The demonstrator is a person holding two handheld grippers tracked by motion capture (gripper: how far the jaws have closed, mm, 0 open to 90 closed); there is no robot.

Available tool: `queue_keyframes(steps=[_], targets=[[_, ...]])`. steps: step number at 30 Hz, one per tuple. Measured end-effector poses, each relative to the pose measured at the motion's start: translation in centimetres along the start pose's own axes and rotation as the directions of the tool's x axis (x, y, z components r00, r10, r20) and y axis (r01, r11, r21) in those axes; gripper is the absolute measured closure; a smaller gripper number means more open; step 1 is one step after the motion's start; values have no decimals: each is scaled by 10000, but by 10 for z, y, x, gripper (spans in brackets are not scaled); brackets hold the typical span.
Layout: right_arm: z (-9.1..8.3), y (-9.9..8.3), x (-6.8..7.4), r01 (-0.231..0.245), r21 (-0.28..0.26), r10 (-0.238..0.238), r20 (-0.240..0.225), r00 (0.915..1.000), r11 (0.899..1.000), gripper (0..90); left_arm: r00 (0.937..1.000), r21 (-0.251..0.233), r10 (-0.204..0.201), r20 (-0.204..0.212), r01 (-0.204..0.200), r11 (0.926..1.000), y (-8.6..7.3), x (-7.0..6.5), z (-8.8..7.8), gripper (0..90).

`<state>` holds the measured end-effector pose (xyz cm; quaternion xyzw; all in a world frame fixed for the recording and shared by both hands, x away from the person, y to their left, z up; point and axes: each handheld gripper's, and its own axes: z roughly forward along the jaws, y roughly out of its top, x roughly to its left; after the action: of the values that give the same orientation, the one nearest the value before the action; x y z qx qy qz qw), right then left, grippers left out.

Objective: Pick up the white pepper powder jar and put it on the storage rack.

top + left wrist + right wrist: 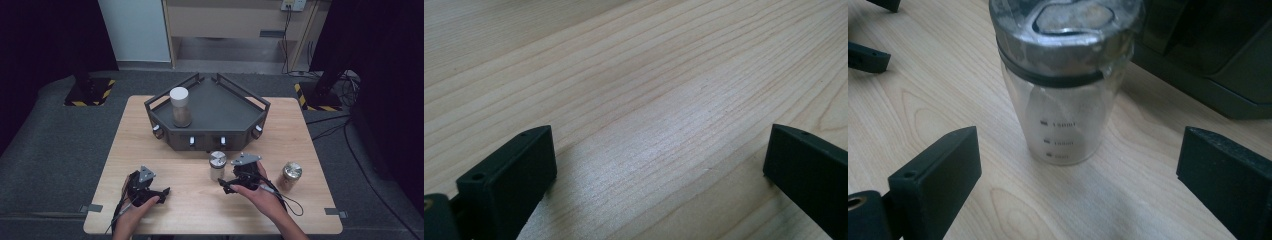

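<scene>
A light wooden table (150, 125) seen from above, with a person's two hands entering from the bottom edge, each holding a black gripper. The right gripper (226, 186) sits just beside a small clear jar with a silver lid (217, 165), which stands upright on the table in front of a dark angular tray (255, 107). In the right gripper view the jar (1063, 100) stands straight ahead, centred between the two fingers (935, 175) but beyond their tips, not touching either. These fingers are spread wide with nothing held. The jar's long axis is vertical, so a level advance would likely bring the fingers around its glass body. The left gripper (162, 192) rests well apart on the left, fingers (519, 170) wide open over bare wood. The right hand is clearly nearer. A gold-lidded jar (290, 175) stands to the right, and a white-lidded jar (180, 106) is on the tray.
</scene>
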<state>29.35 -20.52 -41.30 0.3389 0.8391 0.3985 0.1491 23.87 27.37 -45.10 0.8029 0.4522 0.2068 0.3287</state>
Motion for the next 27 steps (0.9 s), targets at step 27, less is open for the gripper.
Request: queue_keyframes(steps=[27], targets=[[38,21,-1,-288,319,296,-256,9992,9991,115,10000,-1,-1,4,1,10000,0,0,0,0]])
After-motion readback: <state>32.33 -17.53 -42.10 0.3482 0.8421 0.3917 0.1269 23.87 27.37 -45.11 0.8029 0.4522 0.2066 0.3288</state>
